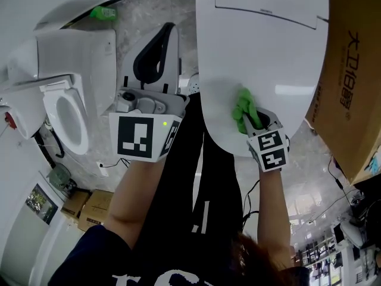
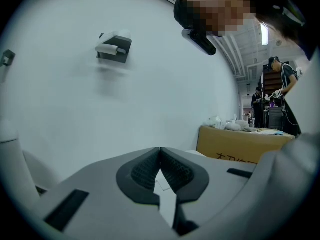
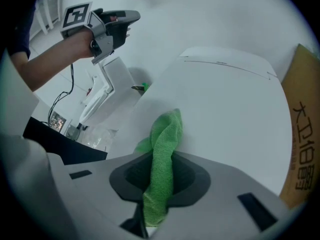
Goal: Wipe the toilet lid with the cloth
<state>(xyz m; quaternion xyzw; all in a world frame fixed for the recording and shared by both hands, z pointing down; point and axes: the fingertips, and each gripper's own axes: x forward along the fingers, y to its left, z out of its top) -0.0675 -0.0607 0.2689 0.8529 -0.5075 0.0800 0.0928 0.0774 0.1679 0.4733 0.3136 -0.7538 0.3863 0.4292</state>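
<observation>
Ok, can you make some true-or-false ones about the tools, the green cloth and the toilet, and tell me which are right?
1. The right tool is shut on the green fuzzy cloth. True.
2. The green fuzzy cloth lies against the white plastic toilet lid. True.
3. The left tool is holding a sponge. False: its jaws are together with nothing between them, and it is held off to the side of the lid.
4. The brown cardboard box stands on the left side of the lid. False: in the head view it is on the right side of the lid.
</observation>
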